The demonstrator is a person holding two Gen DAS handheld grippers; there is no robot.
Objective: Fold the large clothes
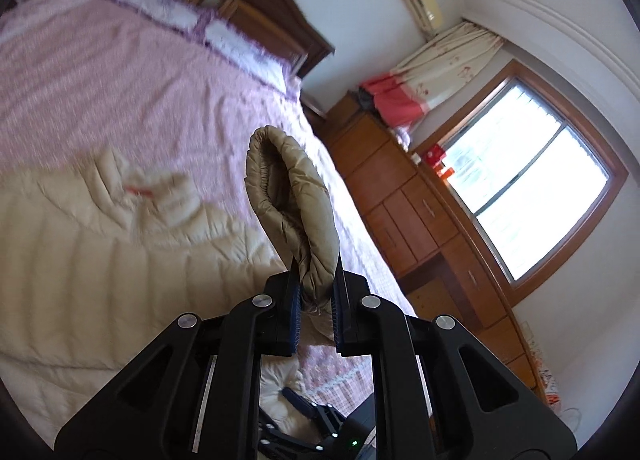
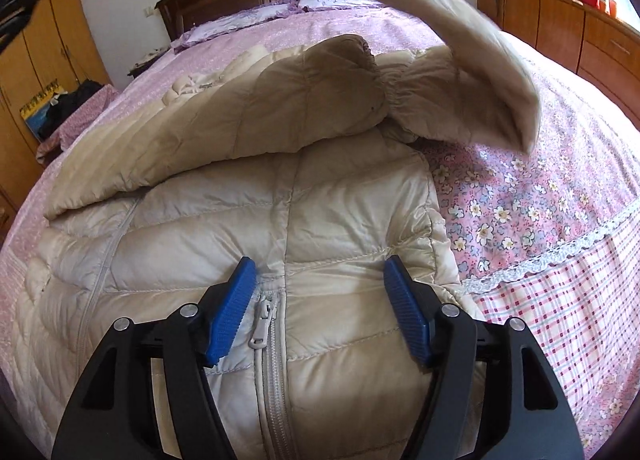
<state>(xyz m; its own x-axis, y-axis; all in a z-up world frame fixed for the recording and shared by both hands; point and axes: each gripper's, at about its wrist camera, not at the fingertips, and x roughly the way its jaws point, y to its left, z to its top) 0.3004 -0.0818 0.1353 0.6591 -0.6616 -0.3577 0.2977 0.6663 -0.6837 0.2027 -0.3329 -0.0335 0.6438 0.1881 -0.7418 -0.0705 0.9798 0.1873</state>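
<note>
A cream down jacket [image 2: 248, 220] lies front-up on the bed [image 2: 540, 196], which is covered by a pink floral spread, with the jacket's hem toward the foot and one sleeve already laid across its chest. The left gripper [image 1: 316, 292] is clamped on the cuff [image 1: 288, 196] of the other sleeve [image 2: 440, 40], lifted clear of the bed; in the right wrist view that sleeve arcs over the jacket from the upper left down to its shoulder. The right gripper [image 2: 320, 312] hangs spread wide just above the jacket's lower front, its blue pads [image 2: 234, 312] either side of the zipper pull [image 2: 262, 324], holding nothing; whether the tips press the fabric is hard to tell.

The slick, puffy shell is the main risk. Only a small bunch of cuff sits between the left jaws, so a sharp pull could let it slide out and drop the sleeve crooked. If the sleeve is dragged across while the body is not pinned, the whole jacket may shift on the spread and undo the sleeve already folded over the chest.
</note>
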